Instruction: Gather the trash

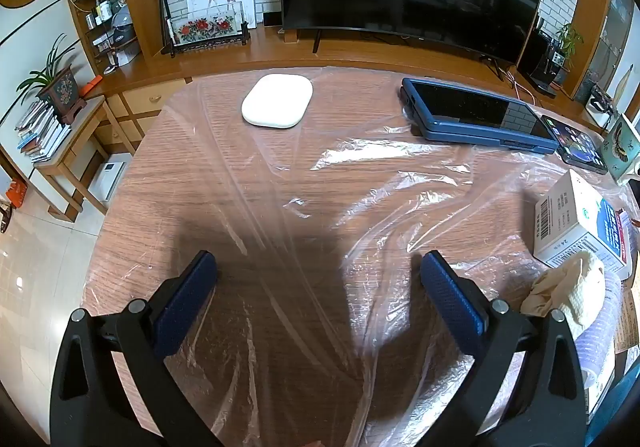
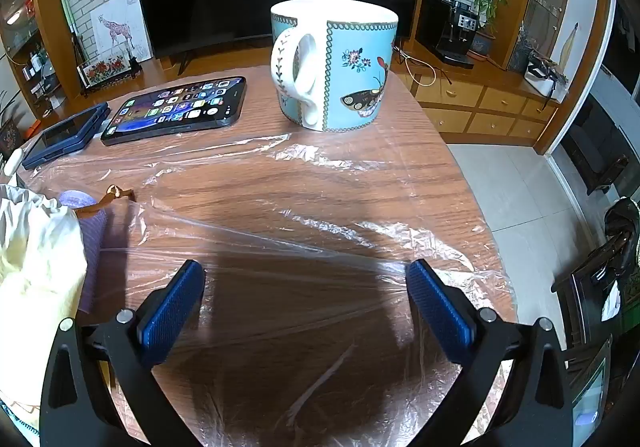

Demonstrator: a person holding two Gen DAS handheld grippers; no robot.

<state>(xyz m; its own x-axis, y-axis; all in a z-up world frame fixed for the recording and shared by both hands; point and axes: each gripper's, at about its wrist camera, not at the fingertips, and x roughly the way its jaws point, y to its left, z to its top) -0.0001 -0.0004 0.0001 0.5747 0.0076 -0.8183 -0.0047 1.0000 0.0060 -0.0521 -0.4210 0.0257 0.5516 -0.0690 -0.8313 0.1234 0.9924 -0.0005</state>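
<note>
not started yet. left gripper (image 1: 318, 289) and right gripper (image 2: 304, 297) both spread wide, holding nothing. crumpled tissue (image 1: 568, 287) lying by the white box (image 1: 580, 221), waiting on the plastic-covered table (image 1: 280, 187).

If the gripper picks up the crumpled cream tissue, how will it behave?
The crumpled tissue looks soft, so it will probably squash between the jaws. It seems light and should lift easily. Being loosely wadded, it may unfold or sag.
</note>
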